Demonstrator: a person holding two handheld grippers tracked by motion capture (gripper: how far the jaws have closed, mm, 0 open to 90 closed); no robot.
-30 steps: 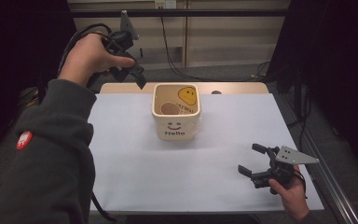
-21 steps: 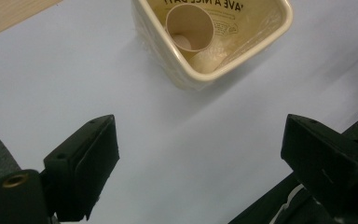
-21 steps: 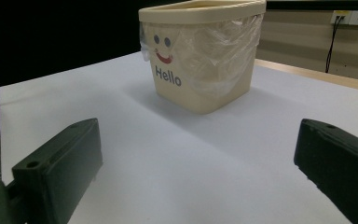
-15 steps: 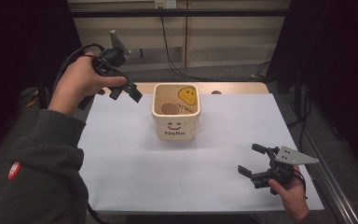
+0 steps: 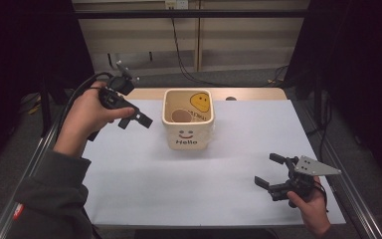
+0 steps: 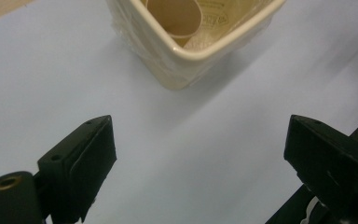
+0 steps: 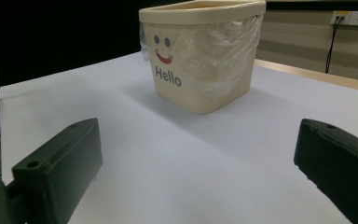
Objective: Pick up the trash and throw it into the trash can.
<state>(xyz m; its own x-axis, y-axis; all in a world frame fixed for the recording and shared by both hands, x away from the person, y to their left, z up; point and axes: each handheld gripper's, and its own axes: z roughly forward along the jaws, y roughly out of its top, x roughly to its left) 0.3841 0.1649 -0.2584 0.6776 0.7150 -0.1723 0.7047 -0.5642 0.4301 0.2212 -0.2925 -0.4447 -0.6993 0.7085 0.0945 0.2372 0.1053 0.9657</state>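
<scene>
A cream, square-mouthed plastic tub [image 5: 187,122] stands upright on the white table [image 5: 219,189], near the middle of the far edge, its printed smiling face and the word "Hello" turned toward the near edge. From the high view I can look down into it: one brown paper cup [image 5: 181,116] lies inside, and a yellow smiley sticker [image 5: 200,101] shows on the far inner wall. The right gripper view gives what that one cannot, a clear plastic film wrapped over the tub's side [image 7: 214,56], and its face seen slightly from the left. The left gripper view looks down over one corner of the rim [image 6: 200,46] and into the cup's round mouth [image 6: 175,16].

There is one tub, one cup, and two grippers. The left gripper [image 5: 135,119] hangs above the table's far left part, just beside the tub, jaws spread wide and holding nothing, pointing toward the tub. The right gripper [image 5: 270,171] sits low near the near right corner, well apart from the tub, jaws likewise wide apart and empty, aimed toward the tub.
</scene>
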